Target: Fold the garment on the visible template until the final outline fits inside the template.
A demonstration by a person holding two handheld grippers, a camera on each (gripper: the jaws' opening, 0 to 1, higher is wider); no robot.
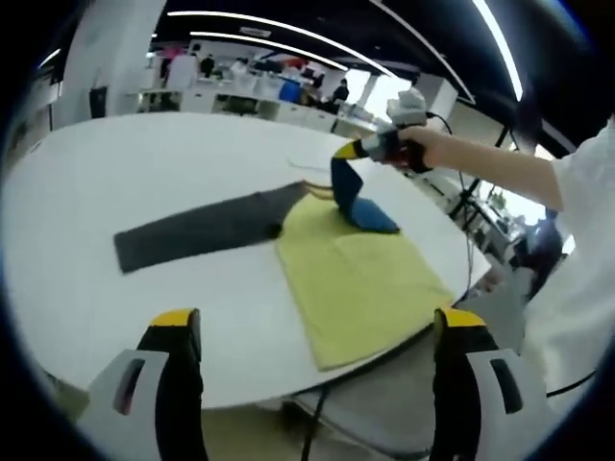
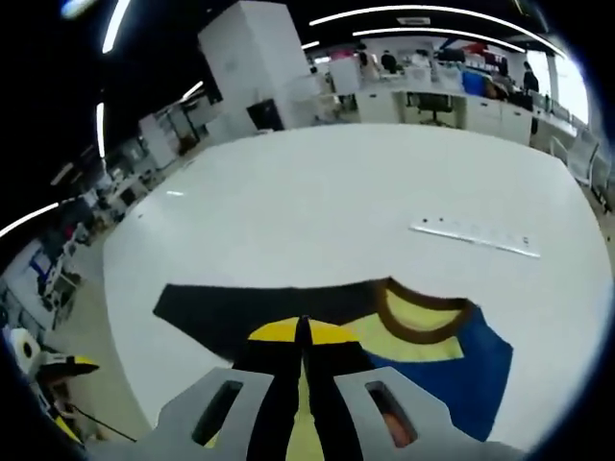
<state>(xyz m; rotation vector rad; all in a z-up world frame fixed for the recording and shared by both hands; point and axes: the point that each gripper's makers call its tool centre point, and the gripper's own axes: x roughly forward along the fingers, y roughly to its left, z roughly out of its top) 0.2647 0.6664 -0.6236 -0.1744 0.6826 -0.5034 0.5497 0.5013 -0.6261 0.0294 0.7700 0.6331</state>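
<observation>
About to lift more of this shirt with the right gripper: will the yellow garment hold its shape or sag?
Likely floppy: the yellow garment lies flat on the white table, and its blue part hangs limp from the right gripper. Probably light, rising from one pinch. Its near edge overhangs the table, so it may slide.

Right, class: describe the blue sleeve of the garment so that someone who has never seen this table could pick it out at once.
Start at the big white round table and find the yellow garment lying near its edge. At the garment's far end the right tool pinches the blue sleeve and lifts it off the cloth. It is the only bright blue part; the opposite sleeve is dark grey and lies flat.
</observation>
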